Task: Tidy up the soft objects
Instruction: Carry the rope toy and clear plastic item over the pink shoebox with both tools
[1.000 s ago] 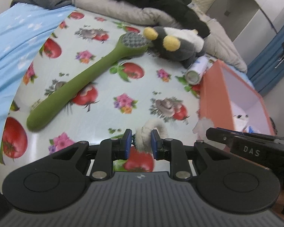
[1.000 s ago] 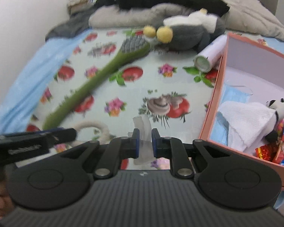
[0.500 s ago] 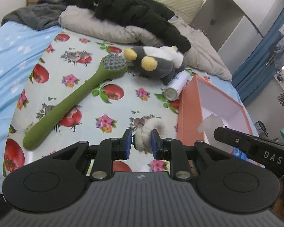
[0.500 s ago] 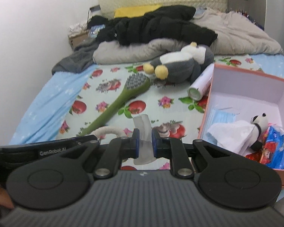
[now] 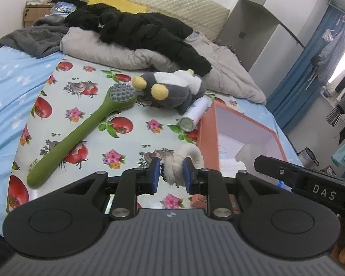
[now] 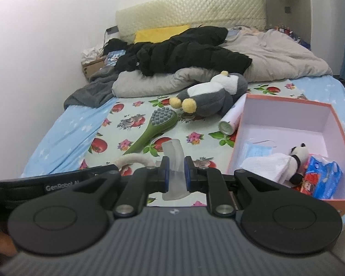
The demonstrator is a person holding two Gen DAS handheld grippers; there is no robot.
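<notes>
We have lifted both grippers off the bed, the left gripper [image 5: 170, 172] pinching the fluffy white loop [image 5: 184, 158] and the right gripper [image 6: 174, 173] pinching the translucent piece [image 6: 173, 154], ready for the pink box [image 6: 294, 105] at two o'clock.

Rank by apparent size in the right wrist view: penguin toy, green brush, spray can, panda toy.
1. Green brush, penguin toy: too alike to rank.
2. Spray can.
3. Panda toy, though it sits nearer the camera.

Black hand-held gripper [image 5: 170, 174], blue pads [image 5: 154, 172]
</notes>
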